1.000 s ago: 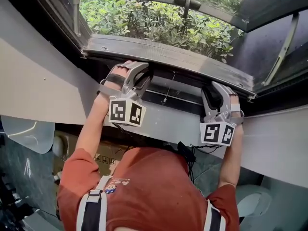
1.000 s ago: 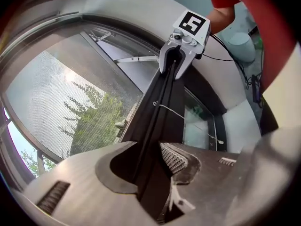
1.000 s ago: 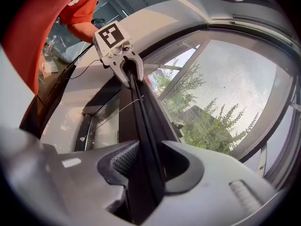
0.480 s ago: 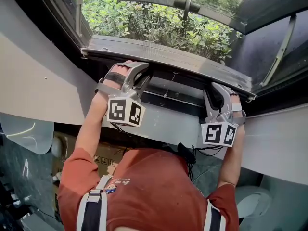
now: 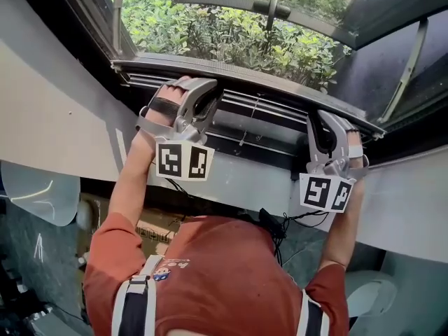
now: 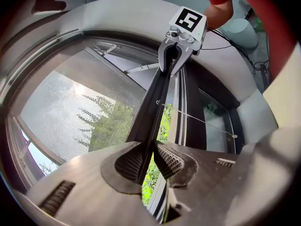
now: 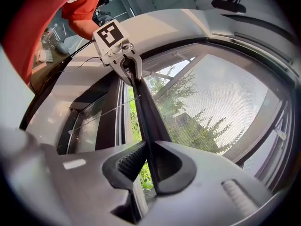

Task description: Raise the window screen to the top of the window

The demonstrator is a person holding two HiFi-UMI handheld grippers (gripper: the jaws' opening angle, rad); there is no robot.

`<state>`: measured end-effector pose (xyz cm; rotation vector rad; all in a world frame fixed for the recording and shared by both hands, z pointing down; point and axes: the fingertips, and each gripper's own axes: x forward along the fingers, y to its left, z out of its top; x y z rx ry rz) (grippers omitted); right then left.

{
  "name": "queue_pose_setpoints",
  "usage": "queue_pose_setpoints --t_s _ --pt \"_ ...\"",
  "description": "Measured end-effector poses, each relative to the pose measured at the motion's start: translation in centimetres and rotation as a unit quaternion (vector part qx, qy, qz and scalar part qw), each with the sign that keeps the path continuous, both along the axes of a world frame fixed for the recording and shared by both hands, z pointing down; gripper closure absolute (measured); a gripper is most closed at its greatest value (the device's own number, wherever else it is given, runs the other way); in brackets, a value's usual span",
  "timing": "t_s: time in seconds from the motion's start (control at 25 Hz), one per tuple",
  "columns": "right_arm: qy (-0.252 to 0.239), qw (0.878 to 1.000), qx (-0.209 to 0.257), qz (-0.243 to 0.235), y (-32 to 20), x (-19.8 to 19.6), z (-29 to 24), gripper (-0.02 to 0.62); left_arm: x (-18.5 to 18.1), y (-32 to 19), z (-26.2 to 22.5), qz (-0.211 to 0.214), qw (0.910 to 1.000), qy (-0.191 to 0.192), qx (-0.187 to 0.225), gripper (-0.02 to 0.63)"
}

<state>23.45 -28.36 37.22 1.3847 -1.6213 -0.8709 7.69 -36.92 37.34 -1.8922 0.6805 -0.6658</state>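
The window screen's dark bottom bar (image 5: 266, 82) runs across the window opening, with grey mesh (image 6: 70, 107) above it. My left gripper (image 5: 203, 93) holds the bar near its left end; its jaws are closing, and the ribbed pads (image 6: 169, 161) clamp the bar (image 6: 155, 107) between them. My right gripper (image 5: 325, 121) holds it near the right end, jaws also closing, with the bar (image 7: 146, 112) pinched between its pads (image 7: 129, 161). Each gripper view shows the other gripper far along the bar, the right one (image 6: 175, 55) and the left one (image 7: 129, 62).
Green shrubs (image 5: 231, 33) show outside through the opening. A glass casement with a metal stay (image 5: 413, 54) stands open at the right. Below the bar lie the window's tracks (image 5: 245, 107) and a white sill (image 5: 238, 180). A thin cord (image 6: 197, 119) crosses the frame.
Both grippers and the screen's bottom bar have risen together. The window tracks beneath the bar have come into view. The head view has shifted slightly.
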Motion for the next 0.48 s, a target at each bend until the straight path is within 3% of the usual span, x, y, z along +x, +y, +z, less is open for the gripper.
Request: queue_pose_setpoints --t_s 0.48 --pt "0.045 0.996 0.073 0.002 -0.3 0.3 -8.3 0.531 0.3 -0.4 -8.4 0.006 0.9958 0.031 0.086 0.529"
